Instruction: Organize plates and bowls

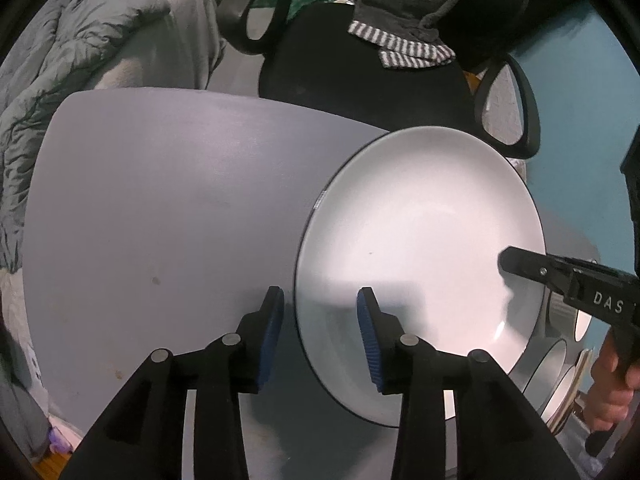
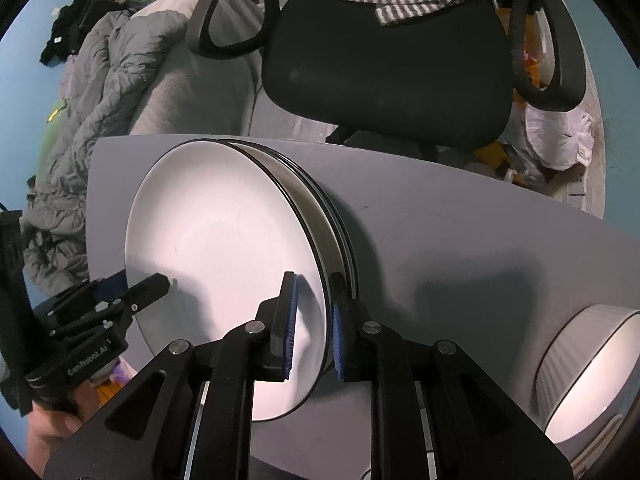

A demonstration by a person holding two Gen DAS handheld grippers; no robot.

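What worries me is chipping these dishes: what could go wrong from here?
1. The top plate hangs tilted over the stack, pinched at one rim only by the right gripper. The left gripper straddles the opposite rim with its pads apart, so the plate could pivot or slip and knock the stack.
2. The bowl lies on its side on the table to the right; a wide swing that way might strike it.

Black tongs (image 1: 320,336), blue ribbed pads (image 1: 370,340), silver rivets.
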